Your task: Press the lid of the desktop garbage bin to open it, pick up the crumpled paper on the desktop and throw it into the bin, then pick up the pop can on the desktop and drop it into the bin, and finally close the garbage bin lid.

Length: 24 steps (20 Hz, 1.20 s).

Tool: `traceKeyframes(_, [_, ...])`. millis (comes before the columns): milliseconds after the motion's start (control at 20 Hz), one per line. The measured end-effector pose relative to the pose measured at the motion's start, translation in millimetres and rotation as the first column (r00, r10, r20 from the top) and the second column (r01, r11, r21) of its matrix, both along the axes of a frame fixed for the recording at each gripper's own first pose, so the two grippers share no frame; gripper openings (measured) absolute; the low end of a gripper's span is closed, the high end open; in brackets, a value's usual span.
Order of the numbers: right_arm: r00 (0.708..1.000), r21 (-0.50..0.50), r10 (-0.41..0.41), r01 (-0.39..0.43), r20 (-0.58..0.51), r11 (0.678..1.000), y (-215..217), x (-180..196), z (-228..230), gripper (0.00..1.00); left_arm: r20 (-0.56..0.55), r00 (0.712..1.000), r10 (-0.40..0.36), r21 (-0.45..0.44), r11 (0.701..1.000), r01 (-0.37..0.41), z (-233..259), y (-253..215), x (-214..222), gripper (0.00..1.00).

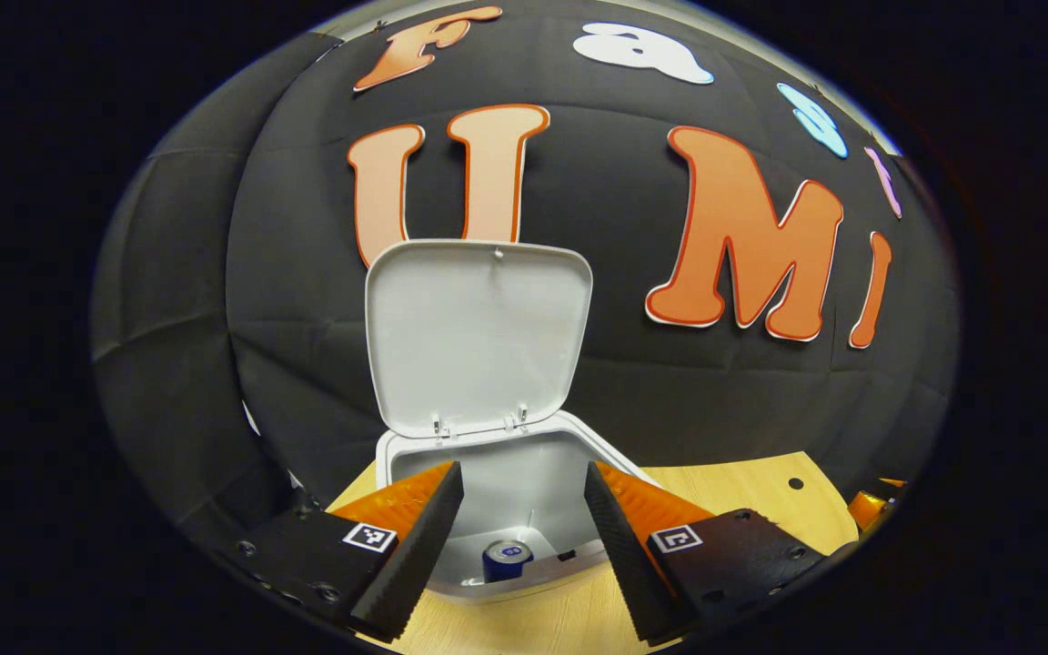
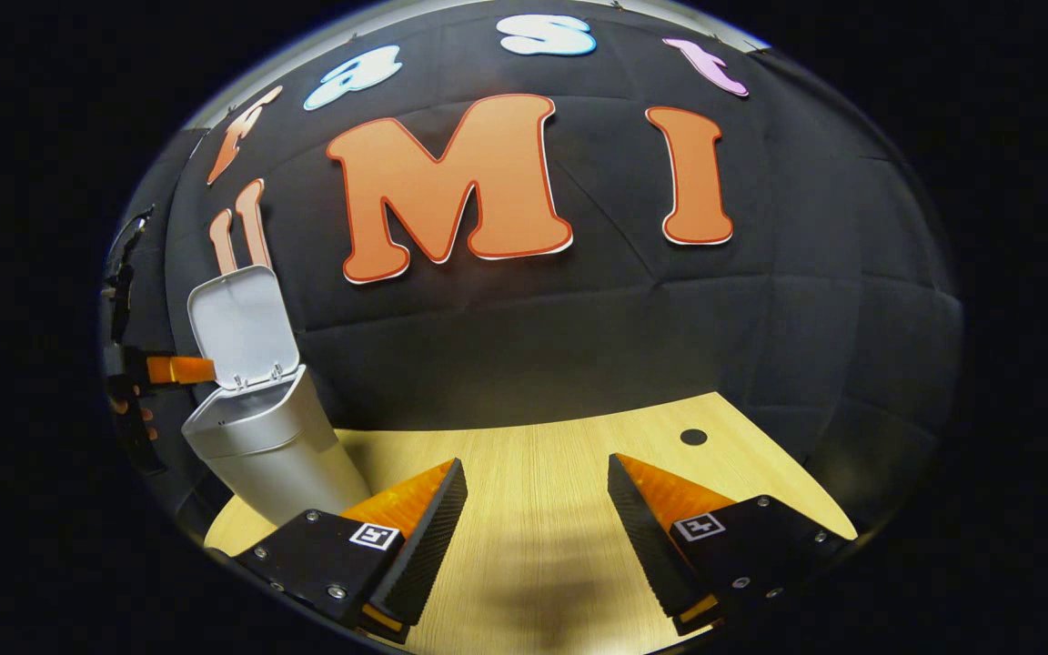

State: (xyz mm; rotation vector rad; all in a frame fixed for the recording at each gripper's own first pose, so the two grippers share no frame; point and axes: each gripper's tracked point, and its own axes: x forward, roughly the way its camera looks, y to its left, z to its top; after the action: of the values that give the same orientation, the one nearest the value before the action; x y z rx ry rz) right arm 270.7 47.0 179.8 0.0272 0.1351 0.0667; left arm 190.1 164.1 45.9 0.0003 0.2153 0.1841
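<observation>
Fingers (image 1: 415,537) of the left gripper (image 1: 524,546) are spreading wide above the bin (image 1: 524,473), holding nothing. Its lid (image 1: 478,332) is standing straight up at the back of the bin. Down inside the bin, the pop can (image 1: 507,559) is sitting upright on the bottom. To the right of the bin, the right gripper (image 2: 538,537) is hanging over the bare tabletop (image 2: 533,455), its fingers (image 2: 642,537) also spreading wide, holding nothing.
</observation>
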Motion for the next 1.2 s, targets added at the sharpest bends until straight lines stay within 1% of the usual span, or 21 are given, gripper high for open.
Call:
traceKeyframes(100, [1.0,0.005,-0.004,0.004,0.009,1.0,-3.1,0.8,3.2,0.93,0.106,0.994,-0.018,0.03,0.999,0.015,50.6,-4.5,3.2,0.85])
traceKeyframes(200, [1.0,0.022,-0.008,0.008,0.014,1.0,-3.9,2.6,5.9,0.93,0.204,0.979,-0.032,0.034,0.999,0.026,108.9,-9.6,13.9,0.85])
traceKeyframes(300, [1.0,0.039,-0.009,0.008,0.019,0.999,-5.8,4.1,8.4,0.94,0.263,0.965,-0.009,0.078,0.997,-0.012,154.1,2.2,32.5,0.85])
traceKeyframes(350, [1.0,0.047,-0.011,0.01,0.023,0.999,-6.8,4.4,9.9,0.94,0.275,0.962,0.003,0.108,0.994,-0.033,171.4,11.7,46.2,0.84])
traceKeyframes(450, [0.999,0.052,-0.017,0.016,0.03,0.999,-11.1,4.5,12.8,0.93,0.282,0.959,0.016,0.151,0.987,-0.061,185.6,18.3,74.6,0.85])
traceKeyframes(500, [0.999,0.053,-0.022,0.02,0.03,0.998,-14.1,4.9,13.4,0.94,0.285,0.958,0.022,0.161,0.984,-0.071,188.7,19.1,86.3,0.85])
traceKeyframes(550, [0.999,0.055,-0.025,0.023,0.029,0.998,-16.6,4.2,13.9,0.94,0.276,0.961,0.029,0.151,0.986,-0.073,189.6,23.1,105.1,0.82])
traceKeyframes(600, [0.999,0.06,-0.03,0.028,0.029,0.998,-19.9,4.3,14.8,0.93,0.251,0.967,0.04,0.117,0.99,-0.072,182.5,27.4,120.2,0.83])
traceKeyframes(650, [0.999,0.065,-0.034,0.033,0.026,0.997,-23.7,3.7,14.8,0.94,0.21,0.976,0.059,0.063,0.995,-0.073,170.3,30.8,128.2,0.84])
traceKeyframes(700, [0.999,0.069,-0.04,0.038,0.027,0.997,-27.6,3.6,16.6,0.93,0.177,0.981,0.08,0.007,0.997,-0.082,158.7,35.2,137.0,0.85])
traceKeyframes(750, [0.998,0.067,-0.049,0.047,0.032,0.997,-32.3,3.9,17.5,0.94,0.156,0.982,0.105,-0.025,0.994,-0.102,147.2,42.7,145.4,0.85])
traceKeyframes(800, [0.998,0.062,-0.059,0.057,0.035,0.996,-36.7,4.1,19.0,0.94,0.149,0.98,0.131,-0.031,0.991,-0.128,142.3,52.5,149.5,0.86])
traceKeyframes(900, [0.997,0.068,-0.072,0.07,0.036,0.995,-43.2,0.0,19.9,0.93,0.124,0.981,0.152,-0.006,0.988,-0.152,133.6,61.0,153.0,0.87])
traceKeyframes(950, [0.997,0.075,-0.074,0.072,0.034,0.995,-44.3,-1.2,18.9,0.93,0.108,0.983,0.149,0.01,0.988,-0.151,131.2,62.6,151.3,0.89])
traceKeyframes(1050, [0.997,0.086,-0.076,0.073,0.027,0.994,-45.1,-4.3,16.5,0.94,0.079,0.986,0.148,0.038,0.988,-0.151,128.2,62.7,149.8,0.89])
traceKeyframes(1200, [0.996,0.066,-0.079,0.077,0.033,0.995,-45.3,-8.9,16.0,0.93,0.047,0.991,0.127,0.024,0.991,-0.129,121.3,49.0,132.1,0.88])
